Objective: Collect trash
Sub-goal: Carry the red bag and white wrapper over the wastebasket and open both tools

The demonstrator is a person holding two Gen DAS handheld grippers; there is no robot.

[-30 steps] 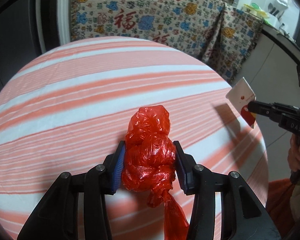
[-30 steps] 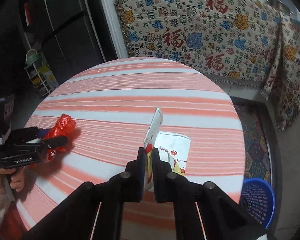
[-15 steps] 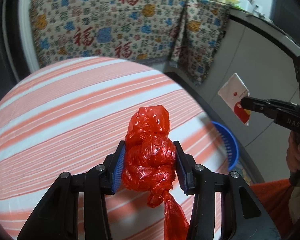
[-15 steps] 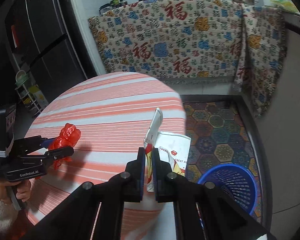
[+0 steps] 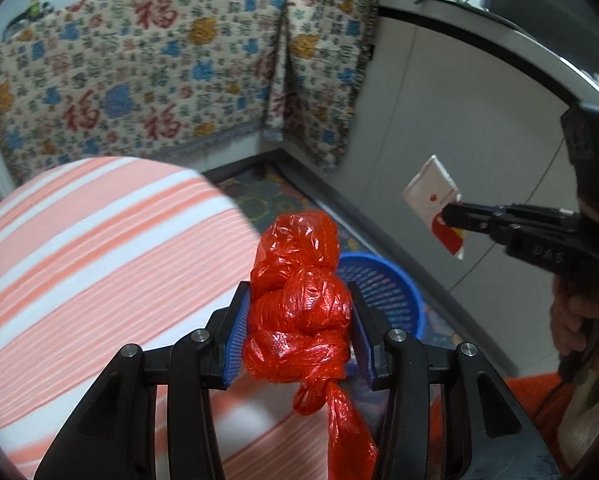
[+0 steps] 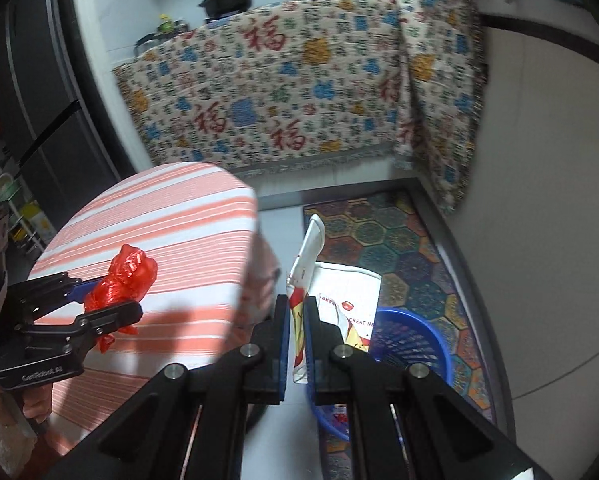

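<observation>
My left gripper (image 5: pixel 298 312) is shut on a knotted red plastic bag (image 5: pixel 299 300), its tail hanging down between the arms. It hovers at the right edge of the round striped table (image 5: pixel 99 264). In the right wrist view the same red plastic bag (image 6: pixel 125 280) shows in the left gripper (image 6: pixel 111 294) above the table (image 6: pixel 171 240). My right gripper (image 6: pixel 298 316) is shut on a flat white and red paper packet (image 6: pixel 351 300), held past the table edge above the floor. The paper packet (image 5: pixel 435 204) and right gripper (image 5: pixel 449 214) also appear at right in the left wrist view. A blue plastic basket (image 6: pixel 415 340) (image 5: pixel 383 284) stands on the floor just beyond both grippers.
A patterned cloth (image 6: pixel 291 92) covers the counter at the back, with pots on top. A hexagon-patterned mat (image 6: pixel 403 240) lies under the basket. A grey cabinet wall (image 5: pixel 459 120) runs on the right. A dark fridge (image 6: pixel 27 100) stands at the left.
Both grippers have swung right from over the table toward its edge, each keeping its load. The blue basket and floor mat have come into view beneath them.
</observation>
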